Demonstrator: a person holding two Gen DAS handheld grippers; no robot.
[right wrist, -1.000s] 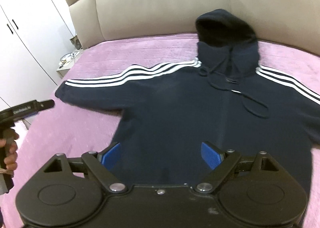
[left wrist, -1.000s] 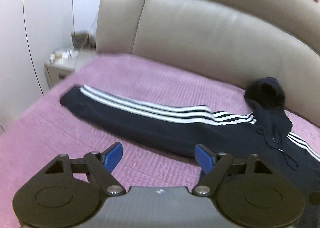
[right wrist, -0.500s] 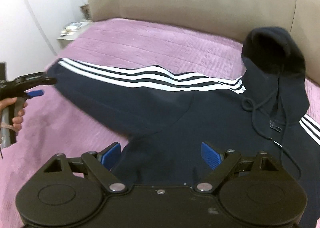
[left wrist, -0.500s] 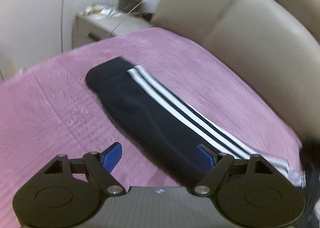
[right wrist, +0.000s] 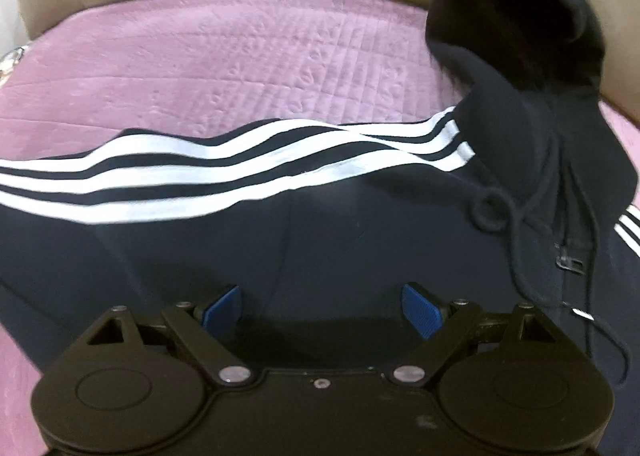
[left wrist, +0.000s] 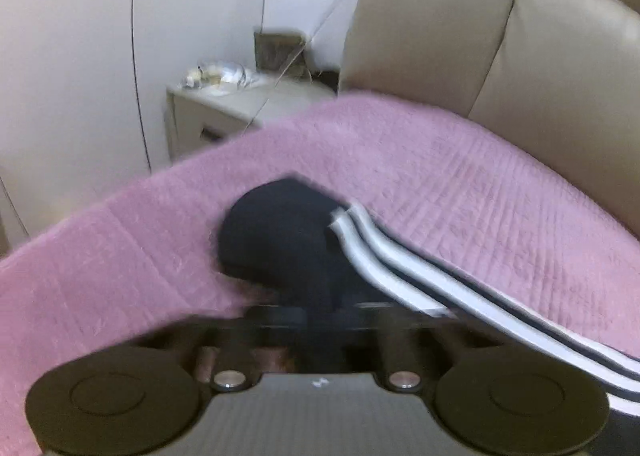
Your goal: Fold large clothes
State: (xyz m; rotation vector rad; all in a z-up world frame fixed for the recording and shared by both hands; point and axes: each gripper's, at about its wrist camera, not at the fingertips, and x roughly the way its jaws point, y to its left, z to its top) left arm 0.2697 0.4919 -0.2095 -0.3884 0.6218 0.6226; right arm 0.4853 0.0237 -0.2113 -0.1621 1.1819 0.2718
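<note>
2 grippers on a dark hoodie (right wrist: 360,240) spread across the pink bed (right wrist: 200,56).
Left gripper (left wrist: 320,308) has just clamped the sleeve cuff (left wrist: 276,232); right gripper (right wrist: 322,306) hovers spread over the chest. Next, I judge: fold sleeve inward.

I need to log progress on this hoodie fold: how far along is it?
Barely begun. Done: the hoodie lies spread on the purple bedspread, hood toward the headboard. In hand: the left gripper has just closed on the striped sleeve's cuff; the right gripper hovers open over the body. Left: every fold.
</note>
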